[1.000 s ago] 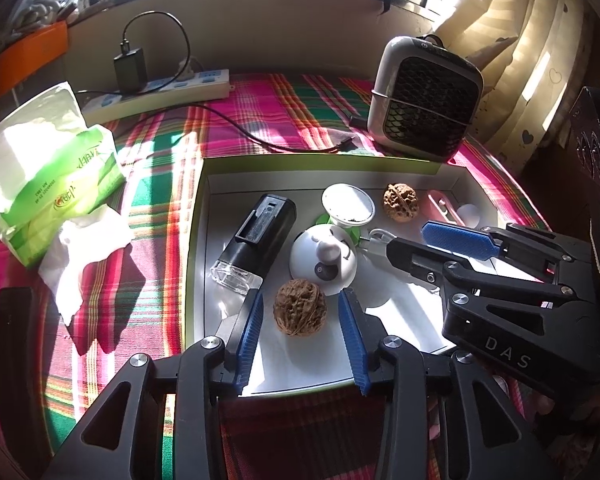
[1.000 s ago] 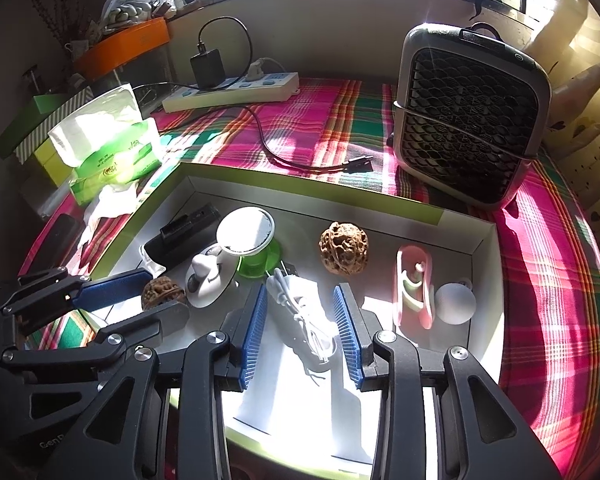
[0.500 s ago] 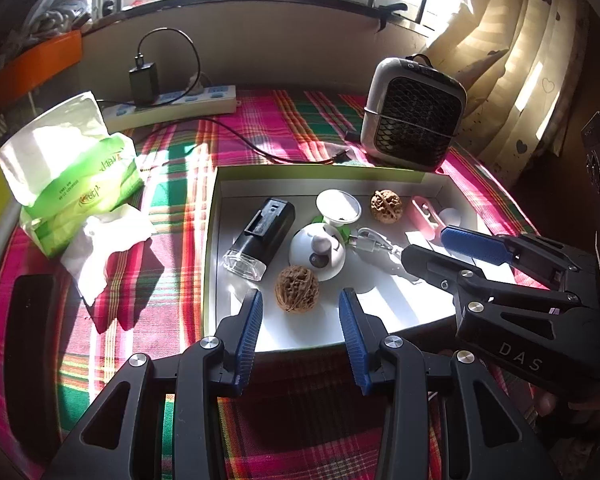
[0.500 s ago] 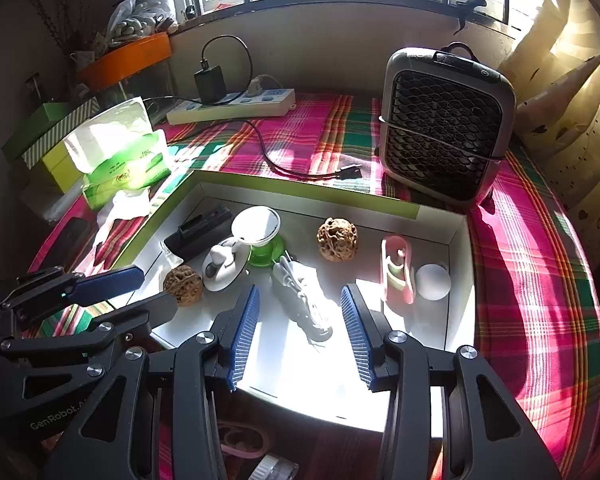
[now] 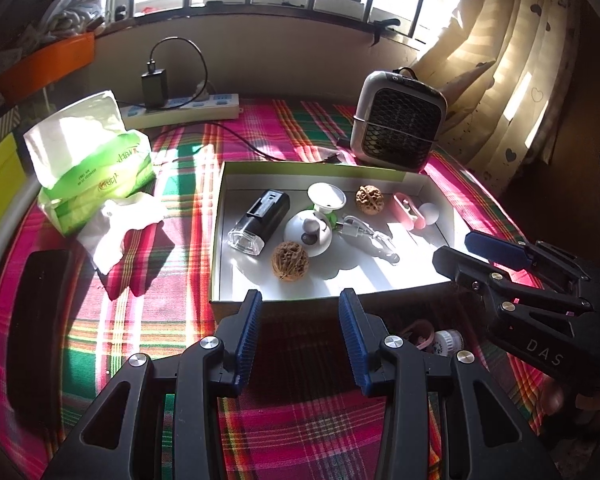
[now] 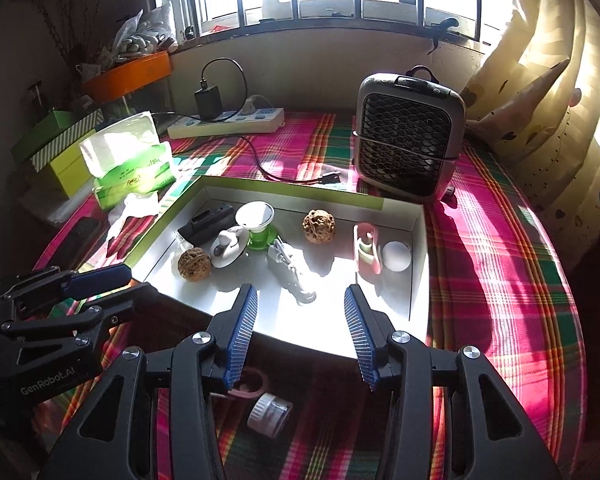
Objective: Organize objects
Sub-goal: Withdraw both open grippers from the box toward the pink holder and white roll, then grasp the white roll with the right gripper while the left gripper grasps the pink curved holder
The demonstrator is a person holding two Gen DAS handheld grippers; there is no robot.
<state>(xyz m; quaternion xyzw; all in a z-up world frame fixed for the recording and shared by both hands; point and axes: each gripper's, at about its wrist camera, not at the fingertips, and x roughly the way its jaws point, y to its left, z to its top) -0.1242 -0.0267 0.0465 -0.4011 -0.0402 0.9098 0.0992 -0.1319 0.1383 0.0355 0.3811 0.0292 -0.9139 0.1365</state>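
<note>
A white tray with a green rim (image 5: 216, 240) (image 6: 418, 280) lies on the plaid cloth. It holds two walnuts (image 5: 290, 260) (image 5: 369, 199), a black device (image 5: 260, 222), a white round gadget (image 5: 309, 232), a green-based cup (image 6: 256, 220), a coiled white cable (image 6: 292, 268), a pink case (image 6: 366, 246) and a white ball (image 6: 396, 255). My left gripper (image 5: 300, 308) hovers open over the tray's near edge, with nothing between its fingers. My right gripper (image 6: 300, 300) stands open and empty on the near side of the cable. Each gripper shows in the other's view: right gripper (image 5: 480, 252), left gripper (image 6: 100, 284).
A small white bottle (image 6: 269, 414) and a pink ring (image 6: 256, 384) lie on the cloth in front of the tray. A grey fan heater (image 5: 398, 132) stands behind it. To the left are a green tissue pack (image 5: 96, 172), a power strip (image 5: 180, 110) and a long black object (image 5: 40, 320).
Both grippers have drawn back and risen from the tray. The near walnut, earlier between the left fingers, now lies beyond them. The right jaws widened and left the cable lying.
</note>
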